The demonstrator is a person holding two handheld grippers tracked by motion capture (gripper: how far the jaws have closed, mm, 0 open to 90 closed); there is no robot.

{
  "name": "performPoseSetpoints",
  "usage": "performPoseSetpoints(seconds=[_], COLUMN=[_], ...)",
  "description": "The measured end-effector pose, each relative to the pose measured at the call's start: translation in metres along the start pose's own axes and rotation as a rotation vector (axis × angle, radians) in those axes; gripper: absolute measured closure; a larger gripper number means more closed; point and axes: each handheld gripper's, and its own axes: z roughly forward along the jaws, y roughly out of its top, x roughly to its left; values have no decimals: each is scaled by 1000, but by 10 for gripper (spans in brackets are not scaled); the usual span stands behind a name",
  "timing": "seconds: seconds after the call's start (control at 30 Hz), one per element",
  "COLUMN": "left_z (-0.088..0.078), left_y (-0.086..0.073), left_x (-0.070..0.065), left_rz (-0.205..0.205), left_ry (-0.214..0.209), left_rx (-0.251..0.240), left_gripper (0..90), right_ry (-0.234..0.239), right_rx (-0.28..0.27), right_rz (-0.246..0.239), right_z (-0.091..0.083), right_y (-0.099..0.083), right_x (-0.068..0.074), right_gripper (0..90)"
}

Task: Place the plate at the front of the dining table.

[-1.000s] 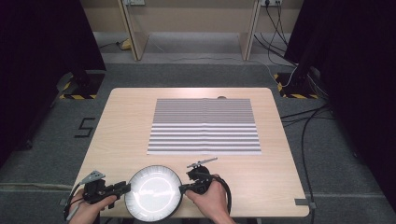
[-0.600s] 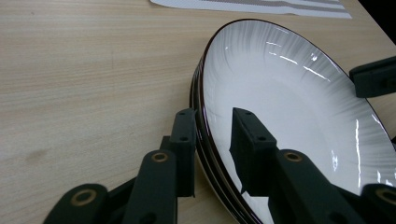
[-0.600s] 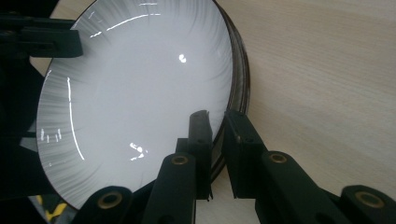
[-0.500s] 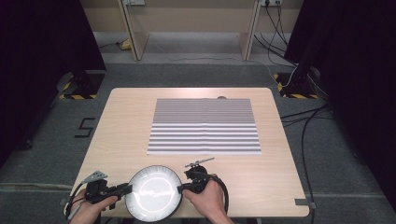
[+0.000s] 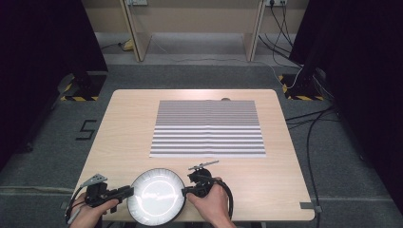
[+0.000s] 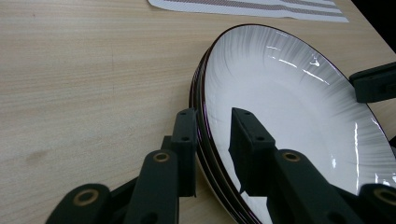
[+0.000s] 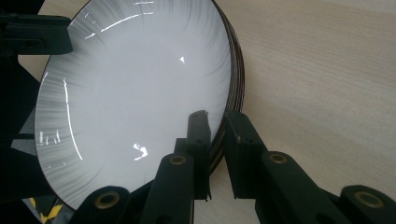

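A stack of white plates [image 5: 156, 197] with dark rims rests at the table's near edge. My left gripper [image 5: 129, 191] reaches its left rim. In the left gripper view, the gripper [image 6: 212, 135] straddles the rim of the plates [image 6: 289, 102]: one jaw lies under the stack, the other stands a little off the white inside, so it is open. My right gripper [image 5: 186, 191] is at the right rim. Its jaws [image 7: 217, 140] have just been closing and now sit tight on the layered edge of the plates [image 7: 130, 84].
A black-and-white striped placemat [image 5: 207, 128] lies flat across the middle of the wooden table [image 5: 123, 133], beyond the plates. A small dark object [image 5: 225, 99] sits at the mat's far edge. Dark floor, cables and stands surround the table.
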Motion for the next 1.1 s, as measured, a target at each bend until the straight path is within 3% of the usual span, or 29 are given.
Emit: performPoseSetpoints(seconds=[0.57,0.7,0.83,1.1], left_z=[1,1,1,2], left_y=[0,0,1,1], left_x=[1,1,2,3], left_rz=[-6,-6,-7,-11], left_ry=[-3,-6,-4,-7], left_rx=[4,1,10,33], left_gripper=[711,711,712,721], right_ry=[-10,11,41,80], right_rx=[20,29,25,12], right_rz=[-16,-13,26,78], right_z=[-3,1,6,8], right_y=[4,4,3,1], right_x=[5,7,3,-1], right_gripper=[872,871,806,808])
